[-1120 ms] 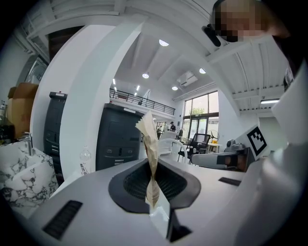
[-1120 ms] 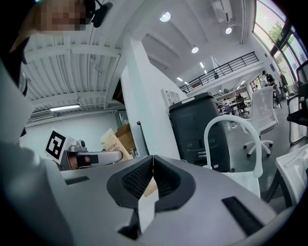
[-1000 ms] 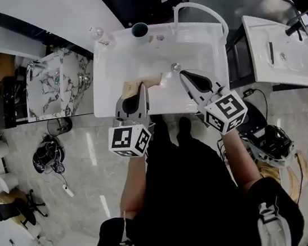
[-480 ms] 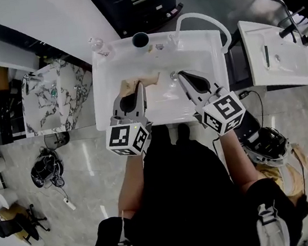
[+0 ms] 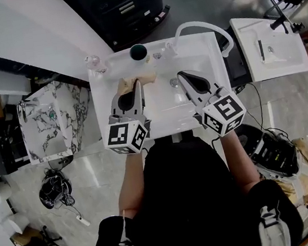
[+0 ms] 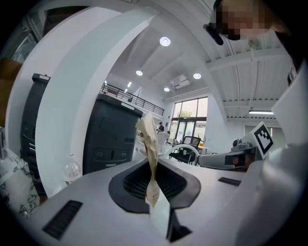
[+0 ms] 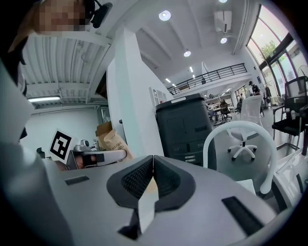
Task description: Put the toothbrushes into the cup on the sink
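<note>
Left tongs (image 5: 135,88) pinch a paper packet (image 5: 149,79), presumably holding the toothbrushes, over the sink (image 5: 107,112) at frame centre. Right tongs (image 5: 182,77) are closed, seemingly empty. Carrying step; next, the packet needs opening near the cup (image 5: 138,51), upper centre.

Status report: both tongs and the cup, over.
Left tongs shut on tan paper packet over the sink. Right tongs shut, empty. Dark cup on its back rim. Nothing stands between packet and cup.
</note>
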Demonstrator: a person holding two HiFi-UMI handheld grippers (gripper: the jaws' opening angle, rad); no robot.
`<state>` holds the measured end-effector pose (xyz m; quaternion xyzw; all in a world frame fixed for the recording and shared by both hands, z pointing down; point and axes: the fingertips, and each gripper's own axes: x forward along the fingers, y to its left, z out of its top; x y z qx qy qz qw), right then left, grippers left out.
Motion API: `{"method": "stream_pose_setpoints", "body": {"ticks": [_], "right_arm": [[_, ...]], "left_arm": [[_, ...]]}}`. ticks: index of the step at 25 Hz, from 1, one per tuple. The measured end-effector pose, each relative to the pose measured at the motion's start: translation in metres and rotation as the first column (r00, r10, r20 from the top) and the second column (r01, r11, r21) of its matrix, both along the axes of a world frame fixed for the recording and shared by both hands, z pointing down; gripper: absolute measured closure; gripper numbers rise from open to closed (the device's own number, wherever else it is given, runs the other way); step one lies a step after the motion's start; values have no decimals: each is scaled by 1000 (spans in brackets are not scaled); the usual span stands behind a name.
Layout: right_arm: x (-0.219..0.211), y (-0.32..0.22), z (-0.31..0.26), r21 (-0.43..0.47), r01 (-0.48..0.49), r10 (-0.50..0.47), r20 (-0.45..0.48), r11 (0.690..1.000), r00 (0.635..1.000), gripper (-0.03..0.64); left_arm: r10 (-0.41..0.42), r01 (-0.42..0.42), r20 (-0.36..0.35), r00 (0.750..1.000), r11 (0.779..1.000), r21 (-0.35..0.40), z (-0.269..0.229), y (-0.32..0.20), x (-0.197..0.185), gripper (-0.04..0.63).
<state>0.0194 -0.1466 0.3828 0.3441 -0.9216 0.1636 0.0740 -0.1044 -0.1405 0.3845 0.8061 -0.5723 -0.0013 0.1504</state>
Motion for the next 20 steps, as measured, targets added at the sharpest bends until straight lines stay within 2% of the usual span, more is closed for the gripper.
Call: {"method": "stream_pose_setpoints", "body": {"ticks": [13, 20], "right_arm": [[-32, -24, 5, -13, -124, 124, -30, 992, 992, 586], [-45, -26, 12, -26, -143, 142, -54, 989, 988, 586]], "left_arm": [[92, -92, -32, 995, 996, 10, 6, -52, -42, 558], [88, -88, -47, 995, 996, 1, 17, -79, -60, 558]]}}
